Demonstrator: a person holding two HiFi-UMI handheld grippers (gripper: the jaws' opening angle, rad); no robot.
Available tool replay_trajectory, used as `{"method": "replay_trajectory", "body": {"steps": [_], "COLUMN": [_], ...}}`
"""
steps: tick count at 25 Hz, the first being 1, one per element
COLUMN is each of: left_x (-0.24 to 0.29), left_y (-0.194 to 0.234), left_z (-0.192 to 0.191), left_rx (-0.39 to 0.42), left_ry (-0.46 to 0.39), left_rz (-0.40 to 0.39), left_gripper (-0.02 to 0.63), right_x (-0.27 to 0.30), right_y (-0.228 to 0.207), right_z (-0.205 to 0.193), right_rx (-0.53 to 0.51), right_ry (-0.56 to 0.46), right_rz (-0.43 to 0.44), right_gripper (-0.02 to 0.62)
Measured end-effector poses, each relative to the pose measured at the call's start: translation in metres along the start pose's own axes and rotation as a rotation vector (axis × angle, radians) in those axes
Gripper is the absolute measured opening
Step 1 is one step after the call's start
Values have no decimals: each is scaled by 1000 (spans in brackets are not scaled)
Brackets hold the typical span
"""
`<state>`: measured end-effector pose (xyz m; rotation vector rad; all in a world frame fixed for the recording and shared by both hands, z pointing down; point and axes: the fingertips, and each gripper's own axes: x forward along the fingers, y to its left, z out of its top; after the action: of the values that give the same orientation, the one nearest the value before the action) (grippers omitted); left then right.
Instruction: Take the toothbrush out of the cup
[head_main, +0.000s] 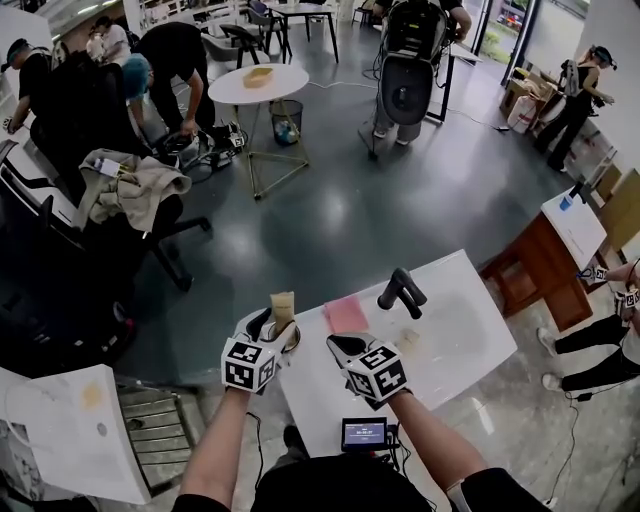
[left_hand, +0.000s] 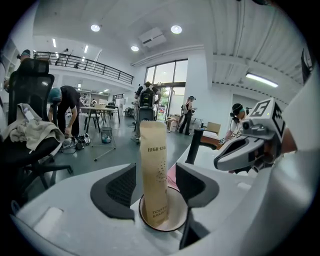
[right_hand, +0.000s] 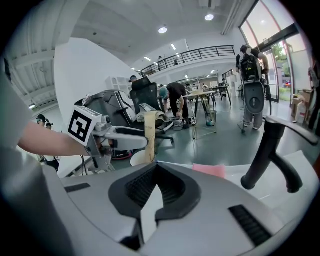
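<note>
A tall tan toothbrush box (head_main: 283, 306) stands upright in a white cup (head_main: 290, 338) at the left end of the white table (head_main: 450, 330). My left gripper (head_main: 275, 325) is open, its jaws one on each side of the box just above the cup rim. In the left gripper view the box (left_hand: 154, 170) rises between the dark pads (left_hand: 120, 187) with a small gap on each side, and the cup (left_hand: 175, 222) lies below. My right gripper (head_main: 340, 345) is shut and empty, just right of the cup. Its tips (right_hand: 156, 167) meet.
A pink cloth (head_main: 346, 314) lies flat behind the right gripper. A black angled handle (head_main: 402, 290) stands at the table's far edge. A small screen device (head_main: 365, 433) sits at the near edge. An office chair with clothes (head_main: 125, 190) and several people are on the floor beyond.
</note>
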<state>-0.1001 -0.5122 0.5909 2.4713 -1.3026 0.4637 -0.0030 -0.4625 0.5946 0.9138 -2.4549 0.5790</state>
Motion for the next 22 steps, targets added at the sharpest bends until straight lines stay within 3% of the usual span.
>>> {"method": "replay_trajectory", "body": {"steps": [7, 13, 15, 22], "left_x": [18, 19, 16, -1], "left_y": [3, 4, 4, -2], "left_z": [-19, -19, -17, 3], "left_rx": [24, 41, 64, 65], "left_ry": [61, 50, 41, -29], "left_rz": [2, 17, 33, 43], "left_gripper": [235, 152, 81, 51], "right_x": [7, 6, 4, -2], "right_y": [-10, -14, -15, -10], "right_z": [-4, -7, -7, -2], "right_rx": [15, 20, 19, 8], "right_ry": [17, 25, 23, 7], "right_rz": [-5, -8, -8, -6], "right_gripper": [8, 9, 8, 8]}}
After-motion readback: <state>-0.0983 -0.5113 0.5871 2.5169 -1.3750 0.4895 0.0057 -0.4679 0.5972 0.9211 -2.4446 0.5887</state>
